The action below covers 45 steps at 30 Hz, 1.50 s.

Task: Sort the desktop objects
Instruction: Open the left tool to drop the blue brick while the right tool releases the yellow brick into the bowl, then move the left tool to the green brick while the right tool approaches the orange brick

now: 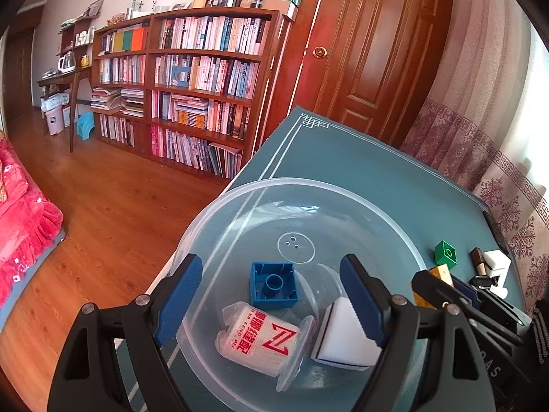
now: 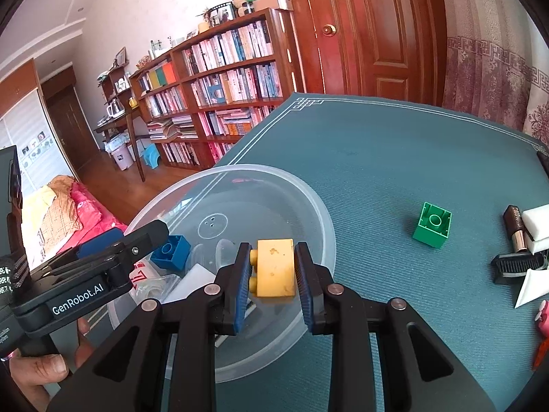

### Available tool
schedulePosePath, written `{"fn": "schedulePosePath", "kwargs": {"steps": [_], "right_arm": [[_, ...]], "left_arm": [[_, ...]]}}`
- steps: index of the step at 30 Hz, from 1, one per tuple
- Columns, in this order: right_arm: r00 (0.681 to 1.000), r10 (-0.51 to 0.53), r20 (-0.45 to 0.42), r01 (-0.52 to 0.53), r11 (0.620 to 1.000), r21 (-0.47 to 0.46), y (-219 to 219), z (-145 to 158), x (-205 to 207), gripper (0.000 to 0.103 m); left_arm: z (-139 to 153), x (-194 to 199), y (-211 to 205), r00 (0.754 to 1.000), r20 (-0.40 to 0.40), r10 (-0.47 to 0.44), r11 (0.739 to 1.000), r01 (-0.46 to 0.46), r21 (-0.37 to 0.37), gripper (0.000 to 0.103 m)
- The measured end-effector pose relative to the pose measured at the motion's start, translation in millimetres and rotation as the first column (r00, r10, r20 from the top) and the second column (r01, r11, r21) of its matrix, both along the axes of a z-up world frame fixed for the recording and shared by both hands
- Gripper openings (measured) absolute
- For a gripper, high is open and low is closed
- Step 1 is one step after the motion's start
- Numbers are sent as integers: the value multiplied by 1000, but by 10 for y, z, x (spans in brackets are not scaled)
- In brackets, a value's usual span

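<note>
Right gripper (image 2: 272, 267): jaws clenched on a yellow block (image 2: 276, 267), gripped by its two side faces, studs pointing left, held above the near rim of the clear plastic bowl (image 2: 319, 206). Left gripper (image 1: 271, 295): jaws released and spread wide, nothing between the pads, positioned over the same bowl.

Bowl contents: a blue block (image 1: 273, 285) lying hollow side up, a wrapped white roll with red lettering (image 1: 259, 338), and a white sponge wedge (image 1: 343, 340) lying against the right pad.

Outward on the table (image 2: 394, 144), covered in teal cloth with a white border: a green block (image 2: 432, 225) standing apart from the bowl, hollow side up; further right, a dark lipstick tube (image 2: 516, 228) touching a white foam piece (image 2: 538, 223), with a black clip (image 2: 514, 267) just beside them.

A person's hand (image 2: 37, 370) grips the left gripper's handle at the lower left.
</note>
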State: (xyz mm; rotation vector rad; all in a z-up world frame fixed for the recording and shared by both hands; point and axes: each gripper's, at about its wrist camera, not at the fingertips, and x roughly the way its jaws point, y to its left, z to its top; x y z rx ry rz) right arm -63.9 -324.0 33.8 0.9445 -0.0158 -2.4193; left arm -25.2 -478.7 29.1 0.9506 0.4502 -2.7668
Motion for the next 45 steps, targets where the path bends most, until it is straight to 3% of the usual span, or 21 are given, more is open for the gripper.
{"fn": "schedulePosePath", "kwargs": {"steps": [2, 4, 6, 14, 38, 45], "right_arm": [[1000, 8, 4, -8, 1000, -1, -17, -29, -1, 32], [1000, 10, 3, -10, 1000, -10, -12, -37, 16, 50], [1000, 0, -9, 0, 1000, -24, 19, -21, 33, 53], [998, -37, -41, 36, 999, -26, 167, 35, 109, 53], [977, -212, -1, 212, 977, -31, 986, -30, 339, 53], [964, -267, 21, 267, 963, -33, 1278, -76, 407, 53]], "left_arm": [[11, -1, -13, 1000, -1, 3, 1000, -3, 0, 86], [14, 2, -17, 1000, -2, 6, 1000, -6, 1, 86], [16, 4, -14, 1000, -2, 5, 1000, -5, 2, 86], [21, 7, 37, 1000, 1, -12, 1000, 12, -3, 86], [64, 77, 508, 993, 11, -118, 993, 118, -22, 87], [95, 77, 720, 987, 14, -158, 986, 159, -45, 92]]}}
